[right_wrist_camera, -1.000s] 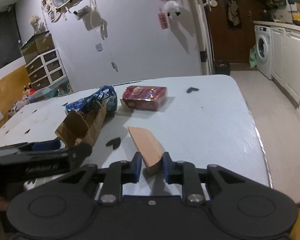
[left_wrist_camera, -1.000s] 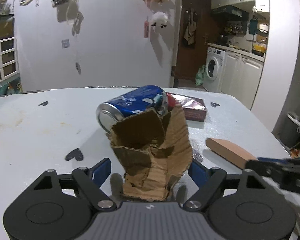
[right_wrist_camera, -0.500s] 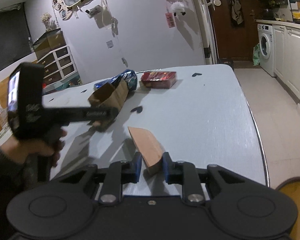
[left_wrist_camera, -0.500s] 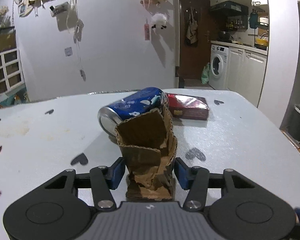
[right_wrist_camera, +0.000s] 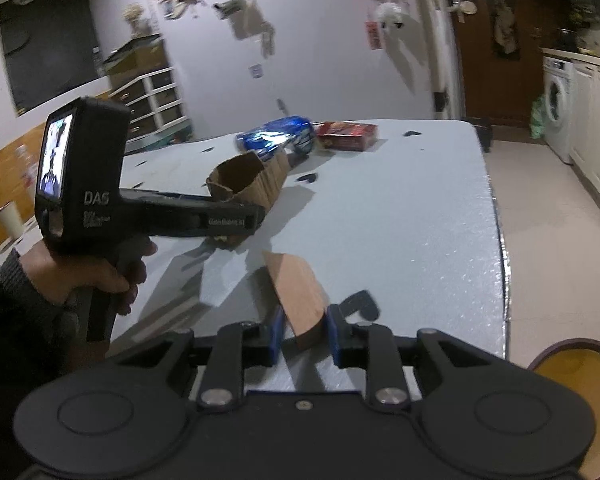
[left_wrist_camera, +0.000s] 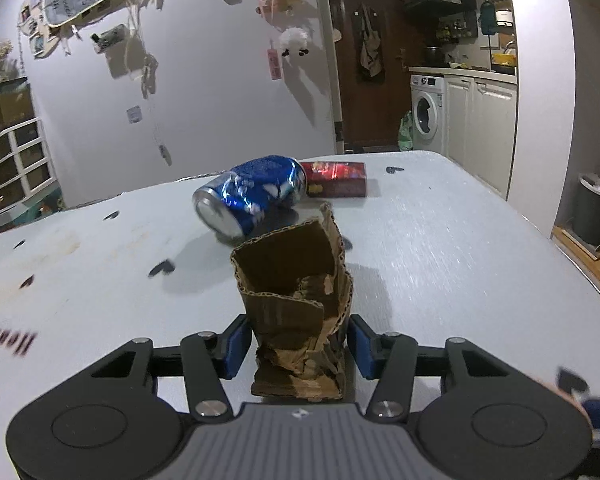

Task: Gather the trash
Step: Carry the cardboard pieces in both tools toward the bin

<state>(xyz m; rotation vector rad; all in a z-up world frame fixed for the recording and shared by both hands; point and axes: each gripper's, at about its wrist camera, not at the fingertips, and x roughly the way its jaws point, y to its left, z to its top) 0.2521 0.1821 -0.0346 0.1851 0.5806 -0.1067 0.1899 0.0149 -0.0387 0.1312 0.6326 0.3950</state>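
My left gripper (left_wrist_camera: 296, 348) is shut on a crumpled piece of brown corrugated cardboard (left_wrist_camera: 296, 300) and holds it above the white table (left_wrist_camera: 440, 248). It also shows in the right wrist view (right_wrist_camera: 252, 180). My right gripper (right_wrist_camera: 300, 330) is shut on a flat tan cardboard scrap (right_wrist_camera: 298, 292), lifted over the table's near right part. A blue drink can (left_wrist_camera: 252, 196) lies on its side further back, with a red packet (left_wrist_camera: 336, 179) just behind it. Both also show in the right wrist view, the can (right_wrist_camera: 278, 138) and the packet (right_wrist_camera: 348, 135).
The table's right edge (right_wrist_camera: 500, 240) drops to a tiled floor. A yellow bin with a dark rim (right_wrist_camera: 572, 396) sits low at the right. A grey trash can (left_wrist_camera: 592, 212) stands by the wall. A washing machine (left_wrist_camera: 426, 118) is in the kitchen behind.
My left gripper has closed on the corrugated cardboard and lifted it back from the can. My right gripper has risen and drawn back with the tan scrap, bringing the yellow bin into view.
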